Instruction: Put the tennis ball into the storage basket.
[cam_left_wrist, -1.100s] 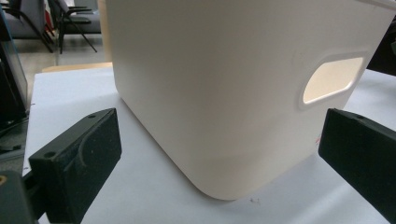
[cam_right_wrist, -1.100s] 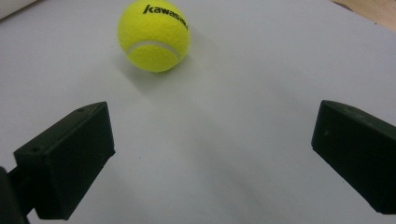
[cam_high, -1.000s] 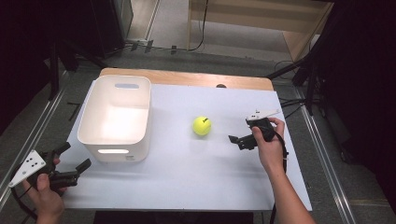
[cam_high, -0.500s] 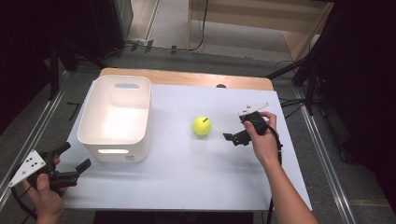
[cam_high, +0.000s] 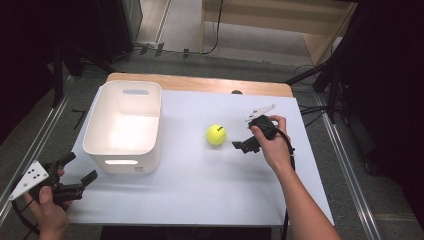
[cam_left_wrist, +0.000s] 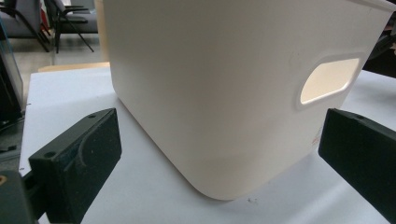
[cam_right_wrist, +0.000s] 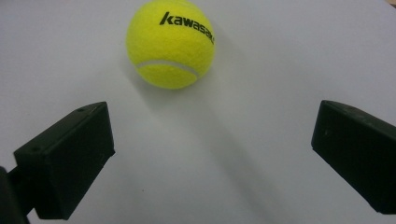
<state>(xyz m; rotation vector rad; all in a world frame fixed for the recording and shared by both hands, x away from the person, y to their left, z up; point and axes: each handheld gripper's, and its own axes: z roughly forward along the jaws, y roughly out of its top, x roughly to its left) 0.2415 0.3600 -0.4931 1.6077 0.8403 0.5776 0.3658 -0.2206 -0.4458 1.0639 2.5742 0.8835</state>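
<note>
A yellow tennis ball (cam_high: 216, 134) lies on the white table top (cam_high: 200, 190), right of a white plastic bin (cam_high: 156, 125). My right gripper (cam_high: 242, 144) is open just right of the ball, jaws pointing at it. In the right gripper view the ball (cam_right_wrist: 170, 43) sits a little ahead of the right gripper (cam_right_wrist: 212, 135), outside the wide jaws. My left gripper (cam_high: 80, 167) is open at the table's front left corner, short of the bin. In the left gripper view the left gripper (cam_left_wrist: 219, 135) faces the bin's near corner (cam_left_wrist: 224, 84) and a handle cut-out (cam_left_wrist: 329, 81).
The bin looks empty inside. A wooden strip (cam_high: 200, 84) runs along the table's far edge. Metal rails (cam_high: 345, 165) flank the table on both sides, and dark stands and cables stand on the floor beyond.
My right gripper has moved left, closer to the ball, and stays open. The ball, the bin and my left gripper have not moved.
</note>
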